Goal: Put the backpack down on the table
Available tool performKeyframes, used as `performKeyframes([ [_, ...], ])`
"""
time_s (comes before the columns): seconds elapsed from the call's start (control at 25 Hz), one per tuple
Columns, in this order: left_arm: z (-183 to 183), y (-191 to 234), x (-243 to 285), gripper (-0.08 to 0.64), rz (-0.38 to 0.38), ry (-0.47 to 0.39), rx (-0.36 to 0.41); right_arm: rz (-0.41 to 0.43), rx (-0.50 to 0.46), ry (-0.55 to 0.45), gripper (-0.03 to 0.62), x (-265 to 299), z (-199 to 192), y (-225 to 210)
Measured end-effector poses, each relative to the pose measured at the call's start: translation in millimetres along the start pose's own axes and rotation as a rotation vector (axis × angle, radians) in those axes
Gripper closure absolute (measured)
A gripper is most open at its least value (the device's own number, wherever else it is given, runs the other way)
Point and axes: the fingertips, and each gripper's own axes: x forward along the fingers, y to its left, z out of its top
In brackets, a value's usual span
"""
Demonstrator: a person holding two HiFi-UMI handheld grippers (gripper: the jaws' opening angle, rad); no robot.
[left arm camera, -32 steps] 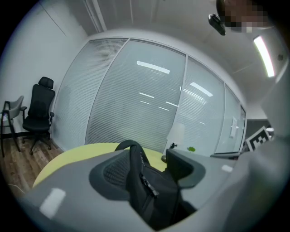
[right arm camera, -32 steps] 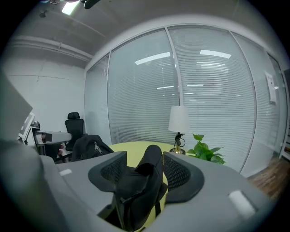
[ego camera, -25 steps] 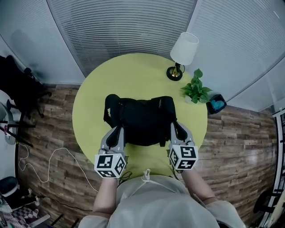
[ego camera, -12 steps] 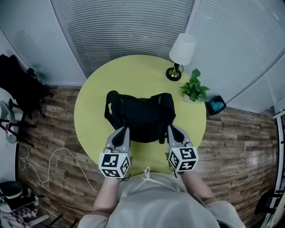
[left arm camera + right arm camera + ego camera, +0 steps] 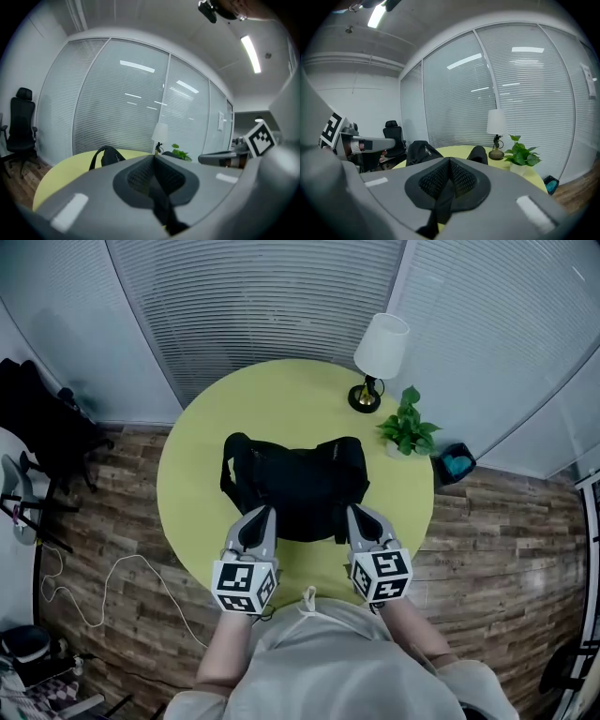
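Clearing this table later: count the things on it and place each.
3: the backpack in the middle, the lamp at the far right edge, the potted plant beside it. The backpack could hide something small.

The round yellow-green table (image 5: 199, 474) carries a black backpack (image 5: 298, 486), with a lamp (image 5: 380, 343) and a potted plant (image 5: 405, 430) standing beyond the backpack.

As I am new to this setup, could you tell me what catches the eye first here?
A black backpack lies in the middle of the round yellow-green table. The left claw and right claw, both shut, point at its near edge; a lamp and plant stand far right.
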Motion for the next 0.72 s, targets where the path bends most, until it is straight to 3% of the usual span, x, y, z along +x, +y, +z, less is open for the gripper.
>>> performKeyframes([
  [0.72,-20.6,21.4,8.1,0.552,0.082,0.054,0.01,0.042,-0.015,0.037,0.593,21.0,-14.0,11.1],
])
